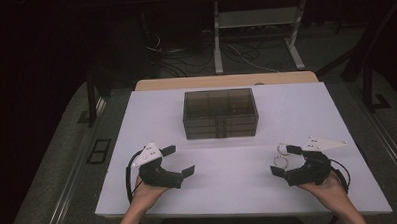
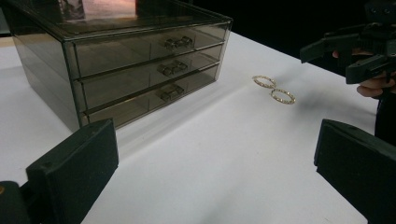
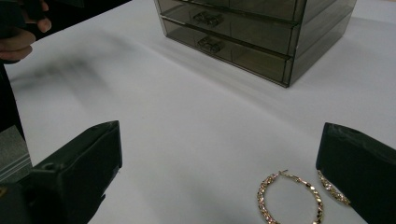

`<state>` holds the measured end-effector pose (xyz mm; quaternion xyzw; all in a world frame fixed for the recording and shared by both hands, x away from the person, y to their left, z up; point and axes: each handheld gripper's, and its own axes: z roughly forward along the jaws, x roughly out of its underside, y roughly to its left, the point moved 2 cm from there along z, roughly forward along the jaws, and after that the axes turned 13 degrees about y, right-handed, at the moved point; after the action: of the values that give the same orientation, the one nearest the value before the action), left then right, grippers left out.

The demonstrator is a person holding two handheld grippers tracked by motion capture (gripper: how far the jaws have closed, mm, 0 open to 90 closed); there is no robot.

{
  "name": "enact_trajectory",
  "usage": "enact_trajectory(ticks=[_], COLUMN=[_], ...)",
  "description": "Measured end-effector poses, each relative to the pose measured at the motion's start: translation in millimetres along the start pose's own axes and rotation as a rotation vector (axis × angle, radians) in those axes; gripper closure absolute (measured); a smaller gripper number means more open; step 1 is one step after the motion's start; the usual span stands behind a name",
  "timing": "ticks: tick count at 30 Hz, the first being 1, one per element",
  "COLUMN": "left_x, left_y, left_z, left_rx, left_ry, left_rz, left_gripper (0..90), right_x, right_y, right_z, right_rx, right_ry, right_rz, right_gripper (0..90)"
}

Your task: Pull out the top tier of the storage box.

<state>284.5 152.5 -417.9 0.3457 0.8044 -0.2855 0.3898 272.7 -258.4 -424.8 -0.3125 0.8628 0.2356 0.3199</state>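
Right gripper [image 1: 287, 159]: its two black jaws stand wide apart and hold nothing. It sits low over the table's near right part.
Earrings: two gold hoop earrings. One hoop [image 3: 289, 199] lies flat on the table between the right gripper's jaws. The other hoop [image 3: 333, 188] lies just beside it, partly hidden behind one jaw. In the high view the two hoops [image 1: 281, 155] lie side by side, close together, right by the jaw tips.
Left gripper [image 1: 180, 160]: its jaws are also wide apart and hold nothing. It is over the near left part of the table, well apart from the right gripper.
Open room: bare white table [image 1: 229, 181] lies between the two grippers and on up to the box.
Drawer box [image 1: 220, 112]: one smoky see-through box with three drawers stacked up, all pushed in. It stands in the far middle of the table.
Edges: both hands come in over the near edge. The earrings are well in from the right edge.
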Motion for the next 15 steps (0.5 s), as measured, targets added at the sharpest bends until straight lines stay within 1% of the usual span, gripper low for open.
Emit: enact_trajectory(ticks=[7, 15], left_x=[0.0, -0.9], left_y=[-0.6, -3.8], left_z=[-0.3, -1.1], left_rx=[0.004, 0.003], left_ry=[0.0, 0.012], left_rz=[0.001, 0.002], left_gripper=[0.0, 0.0], right_x=[0.4, 1.0], right_y=[0.9, 0.8], right_z=[-0.3, -5.3], right_rx=[0.0, 0.006], right_ry=[0.005, -0.009], right_rz=[-0.003, -0.005], right_gripper=[0.0, 0.0])
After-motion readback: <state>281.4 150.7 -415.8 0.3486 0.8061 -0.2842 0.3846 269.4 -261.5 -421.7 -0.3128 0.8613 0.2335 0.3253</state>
